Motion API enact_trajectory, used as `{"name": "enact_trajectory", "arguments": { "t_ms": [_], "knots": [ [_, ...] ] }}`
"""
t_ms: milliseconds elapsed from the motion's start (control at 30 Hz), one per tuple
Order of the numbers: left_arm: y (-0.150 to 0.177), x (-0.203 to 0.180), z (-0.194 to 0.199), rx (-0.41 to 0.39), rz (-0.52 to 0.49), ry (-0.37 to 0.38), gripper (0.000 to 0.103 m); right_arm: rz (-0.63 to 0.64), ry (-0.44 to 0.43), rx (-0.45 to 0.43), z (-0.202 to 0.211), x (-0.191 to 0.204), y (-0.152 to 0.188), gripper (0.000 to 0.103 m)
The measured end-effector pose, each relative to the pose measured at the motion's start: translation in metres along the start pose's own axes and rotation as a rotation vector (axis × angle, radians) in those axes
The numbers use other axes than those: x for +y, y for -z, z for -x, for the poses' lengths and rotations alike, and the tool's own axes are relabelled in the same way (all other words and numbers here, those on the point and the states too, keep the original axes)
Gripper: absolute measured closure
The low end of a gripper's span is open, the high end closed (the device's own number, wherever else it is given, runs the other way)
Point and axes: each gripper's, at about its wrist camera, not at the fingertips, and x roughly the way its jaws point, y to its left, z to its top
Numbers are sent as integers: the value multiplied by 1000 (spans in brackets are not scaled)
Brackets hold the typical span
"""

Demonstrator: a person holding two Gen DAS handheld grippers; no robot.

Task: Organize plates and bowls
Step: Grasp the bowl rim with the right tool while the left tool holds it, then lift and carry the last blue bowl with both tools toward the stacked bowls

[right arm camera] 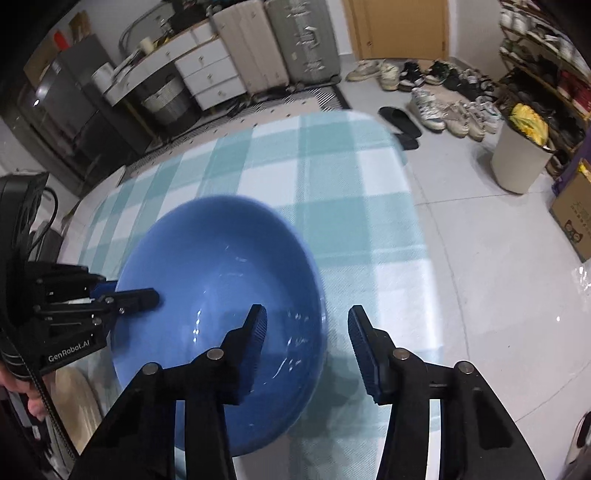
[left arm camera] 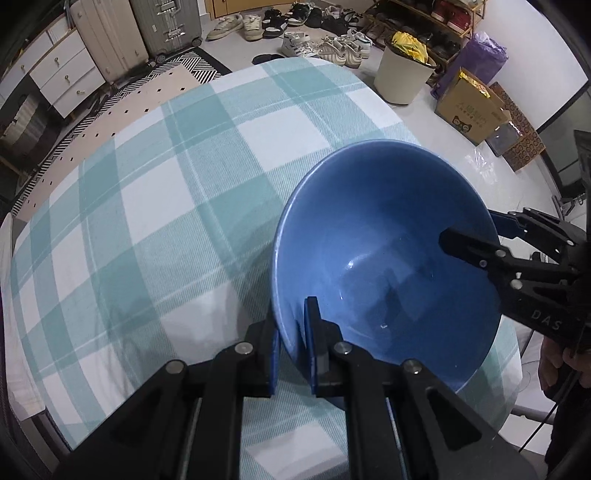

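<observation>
A blue bowl [left arm camera: 376,251] hangs tilted over the table, which is covered with a teal-and-white checked cloth [left arm camera: 155,206]. My left gripper [left arm camera: 293,332] is shut on the bowl's near rim, one pad inside and one outside. In the right wrist view the left gripper [right arm camera: 147,293] grips the bowl [right arm camera: 221,295] from the left. My right gripper [right arm camera: 306,332] straddles the bowl's opposite rim. One of its fingers [right arm camera: 255,332] is inside the bowl and the other stands outside, with a clear gap to the wall. From the left wrist view the right gripper [left arm camera: 476,230] reaches in from the right.
The table's edge [right arm camera: 413,206] drops to a tiled floor on the right. A cream bin [left arm camera: 402,74], a cardboard box [left arm camera: 472,110], rows of shoes [left arm camera: 295,22] and suitcases [left arm camera: 140,29] stand beyond. A pale round object [right arm camera: 79,398] lies low at the left.
</observation>
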Motion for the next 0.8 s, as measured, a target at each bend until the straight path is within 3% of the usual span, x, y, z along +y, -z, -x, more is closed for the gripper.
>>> {"name": "enact_trajectory", "arguments": {
  "t_ms": [167, 400, 667, 800],
  "knots": [
    [21, 11, 8, 6, 22, 5, 94, 24, -3, 23, -1, 16, 13, 57],
    [47, 25, 15, -5, 61, -2, 94, 40, -42, 99, -8, 33, 29, 79],
    [69, 29, 22, -14, 82, 12, 93, 76, -17, 119, -6, 56, 34, 92],
    [76, 32, 24, -13, 108, 14, 93, 64, -9, 125, -2, 61, 31, 94]
  ]
}}
